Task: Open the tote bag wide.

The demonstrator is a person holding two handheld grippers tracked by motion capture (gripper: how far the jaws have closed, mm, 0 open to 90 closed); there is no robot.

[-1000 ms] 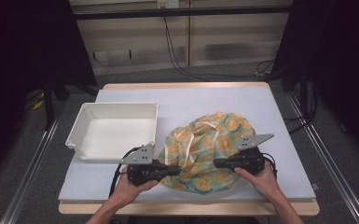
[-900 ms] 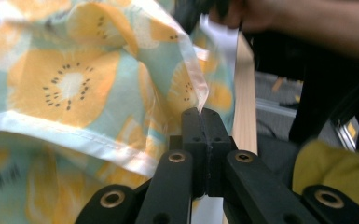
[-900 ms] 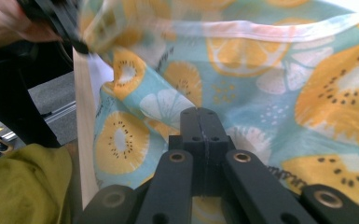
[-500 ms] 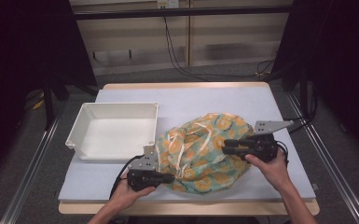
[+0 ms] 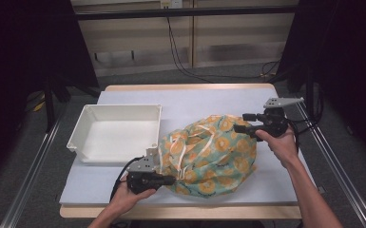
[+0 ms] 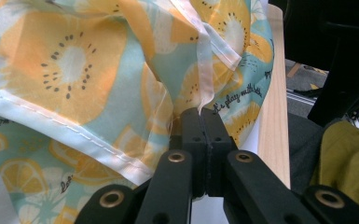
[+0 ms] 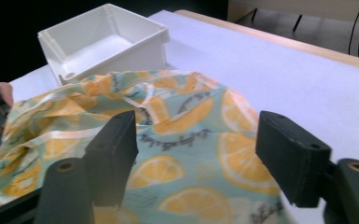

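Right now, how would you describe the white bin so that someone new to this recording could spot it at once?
Start at the table with its pale sheet and wooden edge. On its left half sits the white bin, a shallow, open rectangular tub with nothing in it. Beside it to the right lies the lemon-print cloth, soft, crumpled and colourful; the bin is plain, rigid and square-cornered.

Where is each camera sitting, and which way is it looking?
High view: above the person's side, looking forward and down at the table; both forearms, left gripper and right gripper show.
Left gripper view: rides the left gripper, facing the lemon-print cloth; its jaws are shut on the cloth.
Right gripper view: rides the right gripper, jaws open above the cloth, facing the white bin.
All three views share the cloth.
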